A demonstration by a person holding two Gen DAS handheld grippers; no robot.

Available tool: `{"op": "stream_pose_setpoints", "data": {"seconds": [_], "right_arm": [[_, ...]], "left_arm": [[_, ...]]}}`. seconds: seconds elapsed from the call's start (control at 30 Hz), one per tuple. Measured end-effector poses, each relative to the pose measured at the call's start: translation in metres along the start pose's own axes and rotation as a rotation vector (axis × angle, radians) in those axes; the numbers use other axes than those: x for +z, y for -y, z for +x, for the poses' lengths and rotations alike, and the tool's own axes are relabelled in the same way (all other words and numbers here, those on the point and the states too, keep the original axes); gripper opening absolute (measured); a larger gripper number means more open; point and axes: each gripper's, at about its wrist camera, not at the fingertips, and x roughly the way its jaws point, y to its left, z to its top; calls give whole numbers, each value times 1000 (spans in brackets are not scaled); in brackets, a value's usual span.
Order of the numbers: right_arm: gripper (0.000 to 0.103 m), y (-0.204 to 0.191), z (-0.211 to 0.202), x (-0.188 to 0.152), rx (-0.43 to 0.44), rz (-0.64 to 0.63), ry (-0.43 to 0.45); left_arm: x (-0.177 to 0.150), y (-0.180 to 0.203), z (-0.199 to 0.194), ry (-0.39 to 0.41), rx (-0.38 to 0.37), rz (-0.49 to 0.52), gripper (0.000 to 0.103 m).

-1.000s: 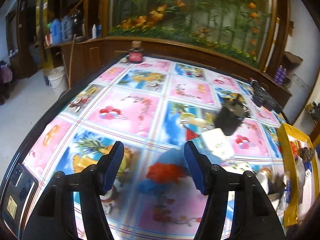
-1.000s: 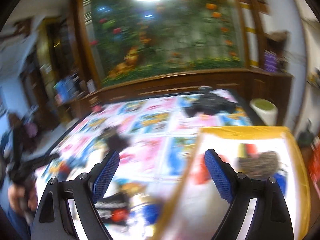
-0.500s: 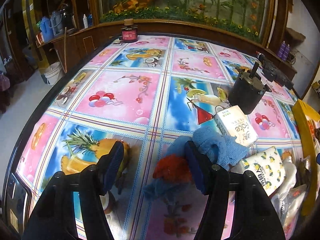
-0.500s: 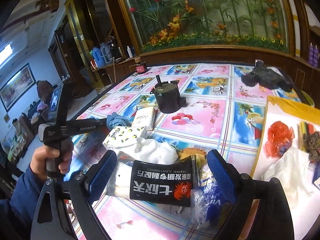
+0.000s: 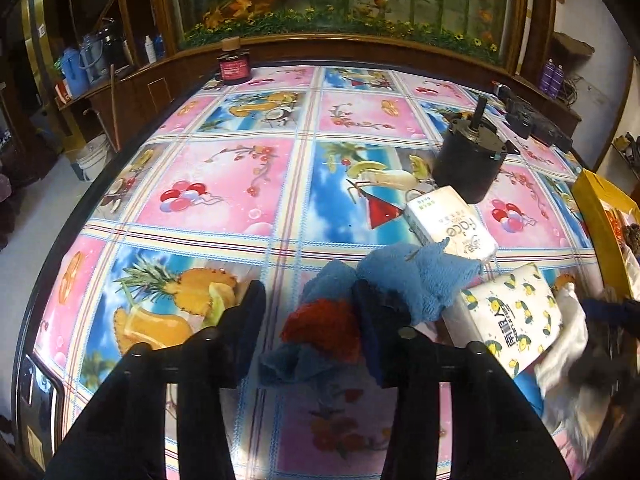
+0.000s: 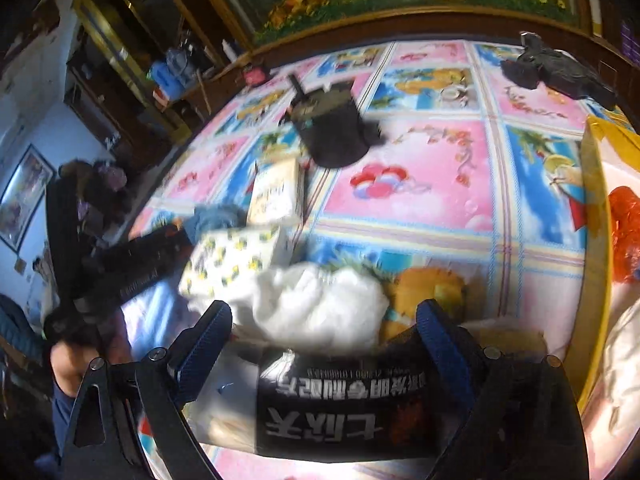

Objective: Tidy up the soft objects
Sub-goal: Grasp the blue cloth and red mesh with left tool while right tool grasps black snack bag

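Note:
My left gripper (image 5: 310,312) is open, its jaws on either side of a red fluffy piece (image 5: 320,330) lying on a blue towel (image 5: 404,276). Right of the towel lie a lemon-print tissue pack (image 5: 516,320) and a white tissue pack (image 5: 452,224). My right gripper (image 6: 324,332) is open, low over a white cloth (image 6: 320,304) and a black packet with white characters (image 6: 340,408). The lemon-print pack (image 6: 228,256) and blue towel (image 6: 216,216) show to its left. A yellow-rimmed tray (image 6: 596,240) on the right holds a red piece (image 6: 624,236).
A black cylindrical motor (image 5: 470,160) stands behind the white pack on the fruit-print tablecloth (image 5: 224,184). A dark jar (image 5: 234,66) sits at the far edge. Black gear (image 6: 556,70) lies at the far right. The tray's edge (image 5: 600,208) is at the right.
My left gripper has moved forward onto the red piece and blue towel. My right gripper has dropped lower and closer over the white cloth and black packet.

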Motion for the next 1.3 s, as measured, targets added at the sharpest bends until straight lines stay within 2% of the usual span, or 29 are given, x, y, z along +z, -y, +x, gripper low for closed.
{"op": "stream_pose_setpoints", "data": {"seconds": [0.03, 0.2, 0.27, 0.3, 0.4, 0.43, 0.57, 0.67, 0.8, 0.97, 1.0, 1.07, 1.1, 1.23, 1.3], "right_arm": [[102, -4, 2, -3, 5, -14, -18], [101, -35, -6, -16, 222, -117, -70], [101, -41, -10, -17, 255, -157, -62], [101, -42, -11, -17, 237, -175, -47], [101, -41, -14, -15, 91, -195, 5], [101, -39, -15, -14, 66, -180, 21], [101, -29, -24, -24, 142, -54, 31], [101, -23, -34, -47, 160, 9, 25], [101, -35, -42, -72, 115, 31, -19], [101, -51, -27, -69, 33, 22, -74], [99, -56, -18, -66, 8, 15, -88], [83, -68, -4, -60, -57, -37, -87], [59, -77, 2, -56, -112, -99, -77], [44, -98, 14, -52, -221, -289, -52], [43, -101, 18, -52, -242, -323, -46]], "left_arm": [[0, -2, 0, 1, 4, -8, 30], [1, -13, 0, 2, 22, -54, 29], [1, -14, 0, 2, 23, -59, 29], [1, -14, 1, 3, 26, -59, 29], [1, -12, 2, 6, 33, -50, 29], [1, -12, 3, 8, 34, -51, 29], [2, -15, 3, 6, 25, -63, 29], [2, -11, 3, 10, 39, -47, 29], [0, -8, 1, 15, 46, -30, 29], [-1, -8, 0, 19, 49, -27, 29], [-1, -7, 0, 22, 52, -23, 29], [-2, -6, 0, 25, 58, -18, 29], [-2, -6, 0, 26, 61, -16, 29], [-2, -4, 0, 28, 68, -7, 29], [-2, -4, 0, 28, 74, -3, 29]]}}
